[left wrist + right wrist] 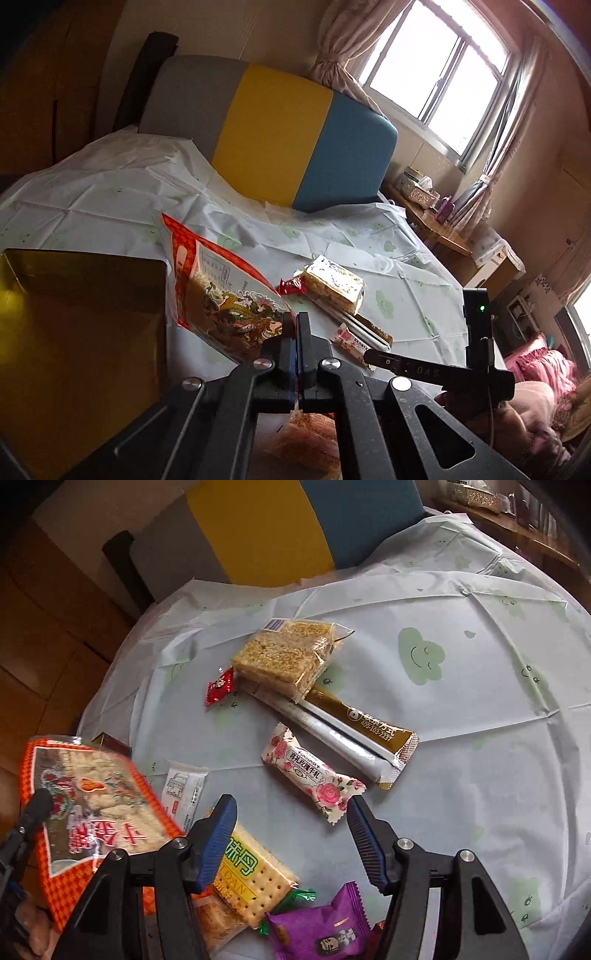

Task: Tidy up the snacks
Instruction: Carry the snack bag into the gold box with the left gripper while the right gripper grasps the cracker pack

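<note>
Left wrist view: the left gripper (294, 325) has its jaws pressed together on the edge of the big red-orange snack bag (225, 295), which hangs lifted just right of the gold tray (85, 332). The likely step is carrying the bag over into that tray. To do it well, keep the pinch firm, lift the limp bag clear of the tray's near wall, and lower it flat before letting go. Farther right on the tabletop (110, 192) lie the rice-crisp pack (332, 284) and the small red candy (291, 286), touching or nearly so.

Right wrist view: the right gripper (291, 834) hovers with jaws wide and nothing between them, above the green cracker pack (247, 878) and near the rose-print candy (314, 775). The purple packet (325, 926) sits at the near edge. The long gold sachet (369, 727) lies partly under the rice-crisp pack. The right and far half of the cloth is open room; the tabletop edge drops away at far left.
</note>
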